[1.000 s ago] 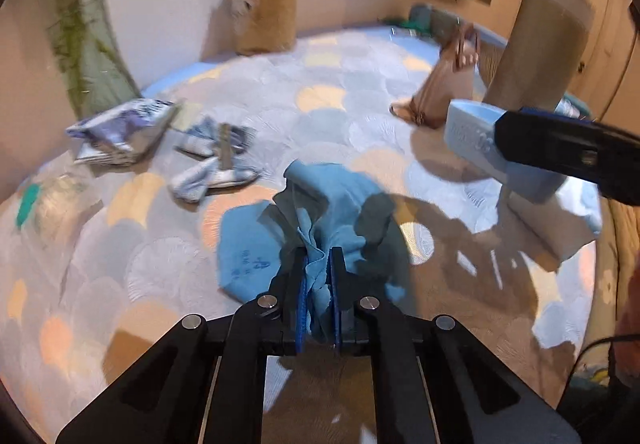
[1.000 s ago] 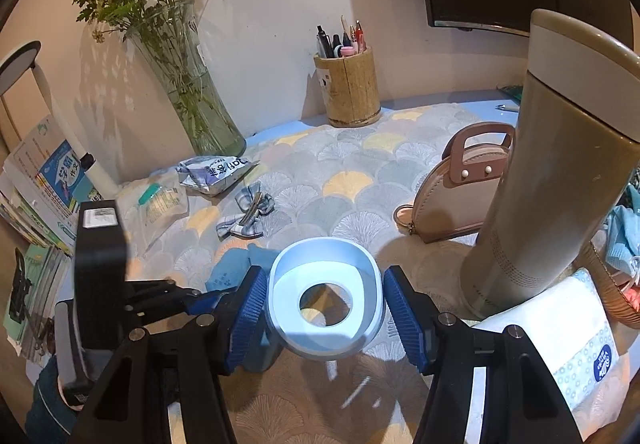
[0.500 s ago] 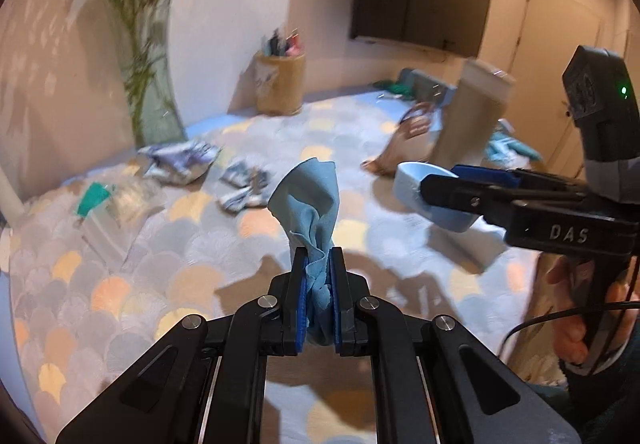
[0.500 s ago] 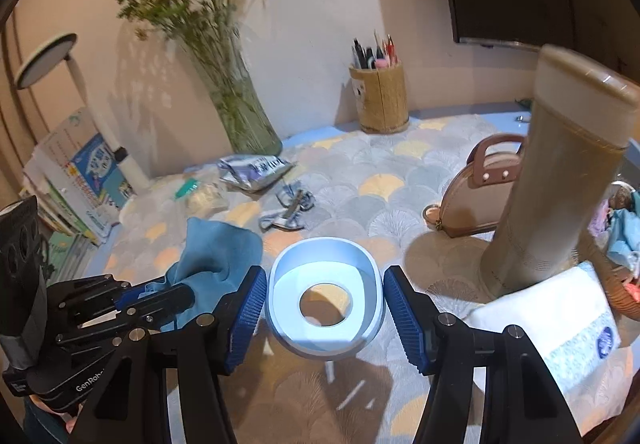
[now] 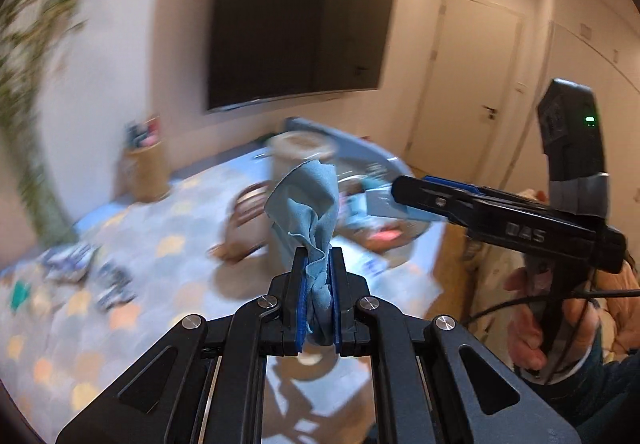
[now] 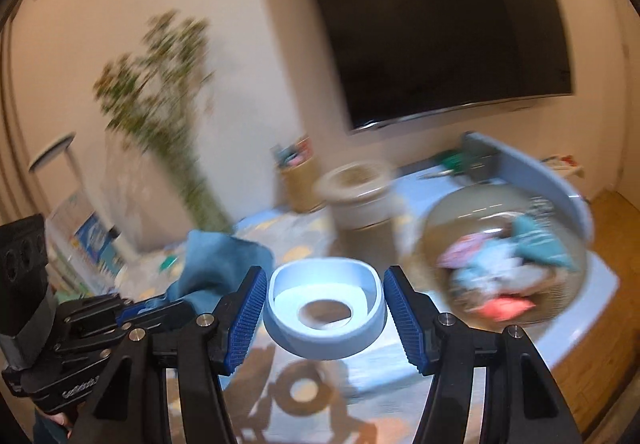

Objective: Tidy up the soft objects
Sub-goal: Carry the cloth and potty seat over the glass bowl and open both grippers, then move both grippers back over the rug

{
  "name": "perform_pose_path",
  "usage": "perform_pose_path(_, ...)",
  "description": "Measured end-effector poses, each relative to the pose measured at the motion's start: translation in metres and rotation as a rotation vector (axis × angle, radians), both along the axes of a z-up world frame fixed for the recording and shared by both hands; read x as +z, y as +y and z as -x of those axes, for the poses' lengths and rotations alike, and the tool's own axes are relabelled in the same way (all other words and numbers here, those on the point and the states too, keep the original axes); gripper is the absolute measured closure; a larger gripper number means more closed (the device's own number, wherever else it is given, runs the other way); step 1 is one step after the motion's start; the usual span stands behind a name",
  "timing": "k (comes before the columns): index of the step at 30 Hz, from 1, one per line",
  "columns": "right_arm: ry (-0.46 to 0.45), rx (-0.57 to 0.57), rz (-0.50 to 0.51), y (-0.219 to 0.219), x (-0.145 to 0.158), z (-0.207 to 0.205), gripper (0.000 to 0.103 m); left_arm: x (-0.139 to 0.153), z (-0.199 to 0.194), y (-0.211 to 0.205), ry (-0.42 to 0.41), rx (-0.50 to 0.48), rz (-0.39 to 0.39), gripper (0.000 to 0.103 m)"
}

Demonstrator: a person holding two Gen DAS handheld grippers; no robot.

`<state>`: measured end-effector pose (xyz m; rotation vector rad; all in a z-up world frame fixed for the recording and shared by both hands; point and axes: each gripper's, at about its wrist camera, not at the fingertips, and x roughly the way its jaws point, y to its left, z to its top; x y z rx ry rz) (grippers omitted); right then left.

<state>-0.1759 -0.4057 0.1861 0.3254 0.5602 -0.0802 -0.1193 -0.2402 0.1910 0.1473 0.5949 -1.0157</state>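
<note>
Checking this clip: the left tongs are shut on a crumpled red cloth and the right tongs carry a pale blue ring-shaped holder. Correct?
Not quite: the crumpled cloth in the left tongs is light blue, not red, as the left wrist view shows. The right tongs do carry the pale blue ring-shaped holder.

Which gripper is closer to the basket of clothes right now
Right. The right gripper, holding the pale blue ring, is beside the basket, which lies just to its right. The left gripper, clamping the blue cloth, is farther left.
</note>
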Motion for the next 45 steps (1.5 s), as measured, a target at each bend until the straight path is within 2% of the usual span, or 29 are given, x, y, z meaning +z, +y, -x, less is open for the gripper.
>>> perform_pose_path(3,-0.017,-0.096,-0.002,-0.045,0.008,0.016,0.043,0.011,0.008,-0.041,0.001,-0.067,0.014,0.096)
perform_pose_path(7,-0.017,-0.209,-0.016,-0.109,0.013,0.021,0.043,0.021,0.008,-0.101,-0.012,-0.094,0.014,0.096)
perform_pose_path(11,0.002,-0.271,-0.064,-0.162,0.003,0.011,0.043,0.015,-0.003,-0.154,-0.05,-0.047,-0.011,0.096)
perform_pose_path(18,0.069,-0.305,-0.182,-0.223,-0.029,-0.03,0.043,-0.026,-0.041,-0.22,-0.091,0.058,-0.098,0.094)
perform_pose_path(19,0.081,-0.298,-0.2,-0.229,-0.034,-0.037,0.036,-0.031,-0.043,-0.225,-0.097,0.06,-0.113,0.088)
perform_pose_path(20,0.094,-0.294,-0.223,-0.235,-0.04,-0.044,0.035,-0.036,-0.044,-0.232,-0.105,0.056,-0.138,0.076)
perform_pose_path(23,0.115,-0.278,-0.254,-0.242,-0.051,-0.05,0.035,-0.042,-0.041,-0.234,-0.091,0.016,-0.147,0.074)
perform_pose_path(27,0.109,-0.294,-0.271,-0.246,-0.052,-0.037,0.035,-0.039,-0.028,-0.221,-0.076,-0.043,-0.138,0.074)
perform_pose_path(31,0.082,-0.295,-0.243,-0.235,-0.037,-0.014,0.035,-0.027,-0.002,-0.191,-0.072,-0.086,-0.099,0.072)
perform_pose_path(33,0.072,-0.285,-0.215,-0.224,-0.027,-0.004,0.035,-0.02,0.008,-0.163,-0.093,-0.068,-0.093,0.07)
perform_pose_path(34,0.065,-0.274,-0.195,-0.215,-0.02,0.002,0.035,-0.017,0.012,-0.154,-0.101,-0.057,-0.089,0.065)
perform_pose_path(35,0.057,-0.26,-0.17,-0.203,-0.013,0.008,0.035,-0.014,0.015,-0.14,-0.111,-0.037,-0.086,0.049)
perform_pose_path(36,0.05,-0.244,-0.147,-0.192,-0.006,0.013,0.034,-0.01,0.019,-0.121,-0.122,-0.004,-0.074,0.038)
perform_pose_path(37,0.039,-0.223,-0.118,-0.176,0.002,0.019,0.034,-0.008,0.021,-0.105,-0.132,0.026,-0.056,0.02)
perform_pose_path(38,0.032,-0.204,-0.099,-0.163,0.008,0.024,0.033,-0.004,0.023,-0.086,-0.147,0.064,-0.03,0.018)
perform_pose_path(40,0.022,-0.162,-0.061,-0.136,0.017,0.029,0.023,0.001,0.028,-0.044,-0.184,0.142,-0.021,0.018)
perform_pose_path(45,-0.002,0.037,0.017,-0.033,0.028,0.028,0.018,-0.007,0.022,0.042,-0.227,0.417,-0.112,0.018)
